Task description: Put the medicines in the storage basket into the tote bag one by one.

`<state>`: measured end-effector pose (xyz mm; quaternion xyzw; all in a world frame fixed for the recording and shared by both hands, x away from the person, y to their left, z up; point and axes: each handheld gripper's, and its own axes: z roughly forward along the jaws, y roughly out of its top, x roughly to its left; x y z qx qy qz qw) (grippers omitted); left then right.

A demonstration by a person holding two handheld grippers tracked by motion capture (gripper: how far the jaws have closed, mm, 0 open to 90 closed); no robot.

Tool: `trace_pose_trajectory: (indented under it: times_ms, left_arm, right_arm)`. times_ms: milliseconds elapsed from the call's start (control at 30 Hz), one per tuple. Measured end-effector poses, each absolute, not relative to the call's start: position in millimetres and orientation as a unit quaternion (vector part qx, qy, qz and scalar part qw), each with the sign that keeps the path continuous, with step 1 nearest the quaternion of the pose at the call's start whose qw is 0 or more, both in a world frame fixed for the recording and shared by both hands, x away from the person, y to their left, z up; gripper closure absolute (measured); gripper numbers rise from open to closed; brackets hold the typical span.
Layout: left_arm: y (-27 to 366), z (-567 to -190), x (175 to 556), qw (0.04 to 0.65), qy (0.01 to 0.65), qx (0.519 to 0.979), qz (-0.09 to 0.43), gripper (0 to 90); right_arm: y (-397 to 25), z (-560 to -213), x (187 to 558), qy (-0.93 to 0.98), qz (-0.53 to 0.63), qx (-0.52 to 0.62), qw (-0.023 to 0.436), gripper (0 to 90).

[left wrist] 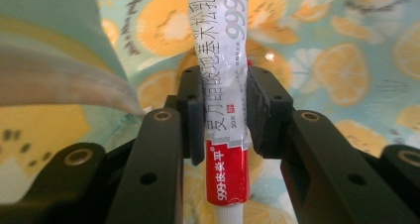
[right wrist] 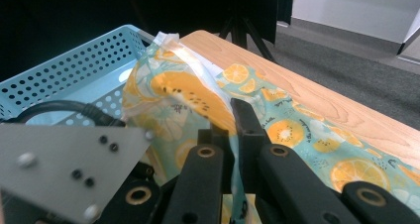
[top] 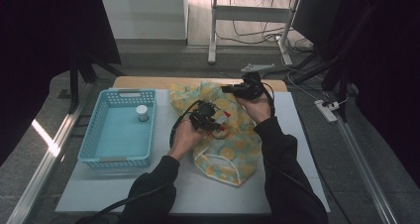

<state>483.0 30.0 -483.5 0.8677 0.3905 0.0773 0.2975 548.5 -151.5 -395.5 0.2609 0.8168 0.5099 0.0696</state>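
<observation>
Left gripper view: left claw (left wrist: 225,120) pinching ointment tube (left wrist: 228,85) mid-body, bag (left wrist: 346,60) lying beyond; right claw (right wrist: 233,135) clamping bag's rim (right wrist: 171,43), lifting. Advice: keep mouth spread wide, tube entering straight

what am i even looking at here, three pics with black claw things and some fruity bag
A person sits at a table holding a hand-operated two-jaw gripper in each hand. The high view looks down from above; each of the other two pictures comes from a camera riding on one gripper. The left gripper is shut on a red and white ointment tube. The right gripper pinches and lifts an edge of the orange-slice patterned bag. On the white tabletop also stands a blue perforated basket with a small white-capped jar inside.
</observation>
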Motion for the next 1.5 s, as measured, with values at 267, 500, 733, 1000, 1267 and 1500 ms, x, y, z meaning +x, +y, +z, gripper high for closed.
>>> trace_pose_trajectory:
  times_ms: [267,500,733,1000,1267,1500]
  left_arm:
    - [34,-489,488,0.295,0.392,0.865,0.103,70.4]
    - [30,-488,488,0.319,0.378,0.864,0.094,70.4]
    - [22,-486,491,0.33,0.372,0.862,0.097,70.3]
    - [22,-487,491,0.339,0.362,0.861,0.108,64.5]
    - [23,-487,482,0.359,0.345,0.862,0.094,53.3]
    - [26,-478,469,0.385,0.325,0.86,0.083,42.4]
  right_arm:
    - [-149,-398,549,0.818,0.506,0.264,0.071,89.4]
    - [-148,-399,549,0.817,0.507,0.266,0.07,89.4]
    - [-149,-397,549,0.816,0.508,0.266,0.072,89.4]
    - [-151,-399,550,0.815,0.507,0.271,0.073,89.4]
    - [-152,-399,552,0.814,0.505,0.278,0.075,89.4]
    - [-156,-401,554,0.812,0.503,0.287,0.074,89.4]
